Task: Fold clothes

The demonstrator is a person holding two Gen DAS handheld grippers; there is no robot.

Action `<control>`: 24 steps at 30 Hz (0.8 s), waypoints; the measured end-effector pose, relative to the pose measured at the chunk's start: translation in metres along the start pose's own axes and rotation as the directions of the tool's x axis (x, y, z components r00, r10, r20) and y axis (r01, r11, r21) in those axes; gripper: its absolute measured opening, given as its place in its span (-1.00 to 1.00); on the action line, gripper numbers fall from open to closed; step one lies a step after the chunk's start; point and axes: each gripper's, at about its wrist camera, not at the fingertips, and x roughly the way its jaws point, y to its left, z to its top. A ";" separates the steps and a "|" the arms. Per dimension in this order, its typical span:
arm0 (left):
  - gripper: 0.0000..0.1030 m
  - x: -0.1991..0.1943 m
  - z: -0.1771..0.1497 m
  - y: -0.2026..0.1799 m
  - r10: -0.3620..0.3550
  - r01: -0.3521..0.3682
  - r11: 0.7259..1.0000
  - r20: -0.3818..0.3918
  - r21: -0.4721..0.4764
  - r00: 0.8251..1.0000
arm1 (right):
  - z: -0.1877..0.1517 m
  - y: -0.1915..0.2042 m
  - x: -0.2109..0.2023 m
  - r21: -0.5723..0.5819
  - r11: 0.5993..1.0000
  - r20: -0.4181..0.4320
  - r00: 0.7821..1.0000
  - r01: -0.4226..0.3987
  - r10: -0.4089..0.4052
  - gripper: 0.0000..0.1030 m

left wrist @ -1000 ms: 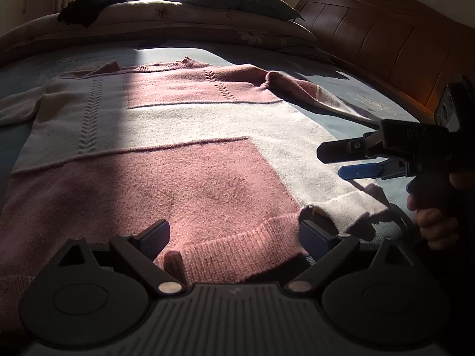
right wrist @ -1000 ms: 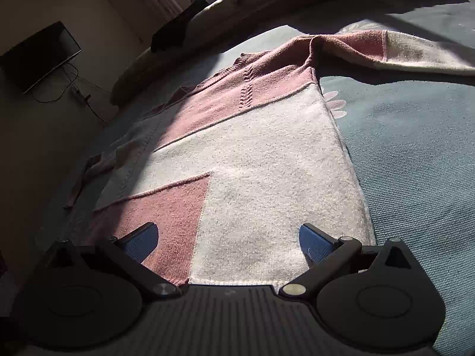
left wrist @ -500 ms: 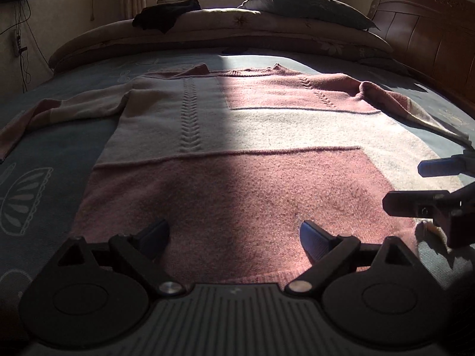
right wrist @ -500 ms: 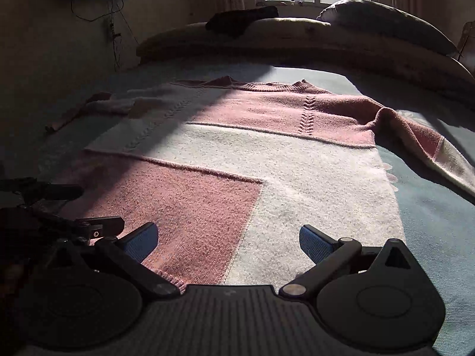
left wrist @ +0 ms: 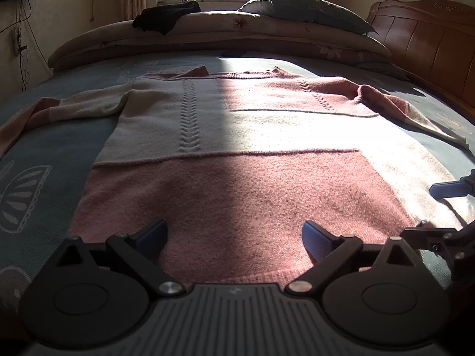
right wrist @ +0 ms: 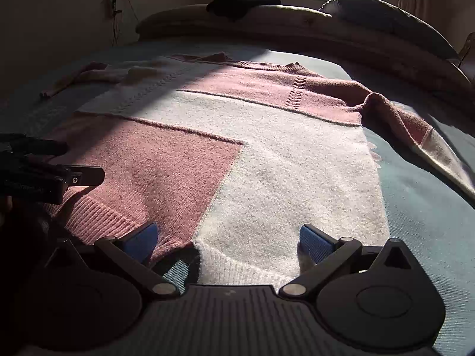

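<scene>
Both hand-held grippers, left (left wrist: 234,238) and right (right wrist: 228,238), gape over the pink-and-cream knitted sweater (right wrist: 237,154)'s hem just ahead: pinch evenly, lift together.

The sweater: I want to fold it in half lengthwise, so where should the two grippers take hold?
Grip the ribbed bottom hem of the sweater, coming in low from the foot of the bed. The hem lies flat right before both open grippers: left gripper at the pink part, right gripper at the white corner.
</scene>
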 end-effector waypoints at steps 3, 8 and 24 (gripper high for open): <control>0.91 0.000 0.000 -0.001 0.004 -0.004 1.000 -0.007 0.002 1.000 | 0.001 0.000 0.000 0.003 1.000 -0.008 1.000 -0.002 0.002 1.00; 0.91 -0.003 -0.002 -0.001 0.007 -0.007 1.000 -0.010 -0.002 1.000 | -0.003 -0.002 -0.003 0.001 1.000 -0.010 1.000 -0.012 0.012 1.00; 0.93 -0.011 -0.006 -0.005 0.031 -0.031 1.000 -0.032 0.006 0.999 | -0.008 -0.003 -0.010 -0.018 1.000 -0.020 1.000 -0.023 0.022 1.00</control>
